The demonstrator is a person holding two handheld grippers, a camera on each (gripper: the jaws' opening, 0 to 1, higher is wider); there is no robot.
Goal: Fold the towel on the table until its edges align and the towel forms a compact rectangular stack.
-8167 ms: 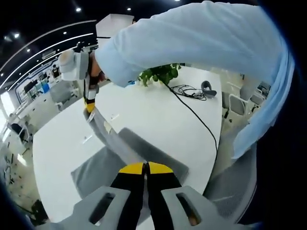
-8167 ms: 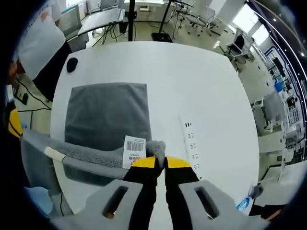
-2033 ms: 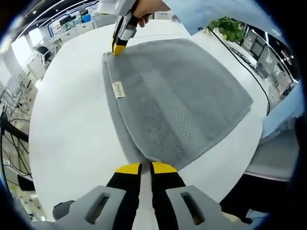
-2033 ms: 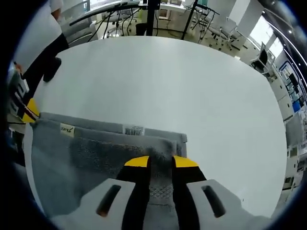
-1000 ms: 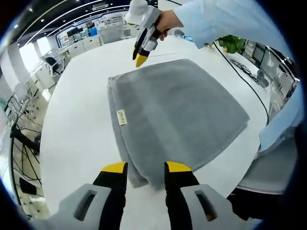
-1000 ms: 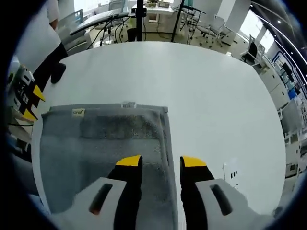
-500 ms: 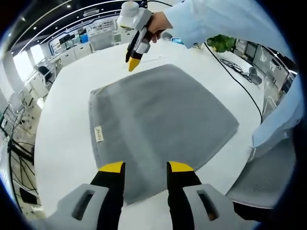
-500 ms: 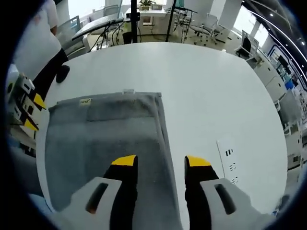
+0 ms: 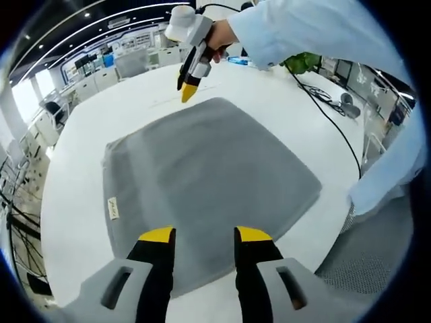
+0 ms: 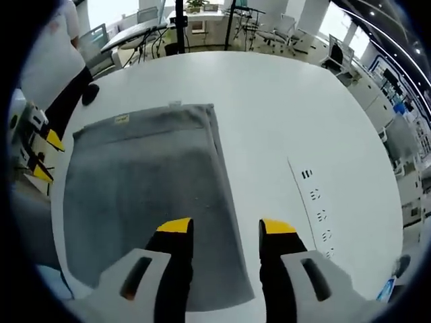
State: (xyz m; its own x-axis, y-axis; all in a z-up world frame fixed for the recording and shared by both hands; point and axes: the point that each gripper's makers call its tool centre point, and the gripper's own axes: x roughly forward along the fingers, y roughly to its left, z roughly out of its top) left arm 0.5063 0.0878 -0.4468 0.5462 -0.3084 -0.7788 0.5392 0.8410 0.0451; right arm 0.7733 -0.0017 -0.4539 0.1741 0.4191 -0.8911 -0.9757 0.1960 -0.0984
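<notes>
A grey towel (image 9: 209, 175) lies flat on the white worktop (image 9: 74, 175), folded into a broad rectangle with its layers stacked and the edges close to lined up. In the left gripper view a small label (image 9: 112, 208) shows at the towel's edge on the left of that picture.

The left tool (image 9: 200, 234) hangs over the near edge of the towel with its yellow-tipped jaws spread apart and nothing between them. It also comes into the right gripper view at the left edge (image 10: 42, 156), beside the towel's side, jaws apart.

The right tool (image 10: 220, 227) hovers over the towel (image 10: 145, 195) near its long right-hand edge, jaws spread wide and empty. In the left gripper view the same tool (image 9: 186, 91) is held in a hand (image 9: 221, 35) with a light blue sleeve (image 9: 316, 40), its tips pointing down just above the far corner of the towel.

On the bare worktop to the right of the towel in the right gripper view lies a white power strip (image 10: 315, 206), well apart from the towel. At the far side of the worktop in the left gripper view stand a green plant (image 9: 301, 63) and a black cable (image 9: 330, 121).
</notes>
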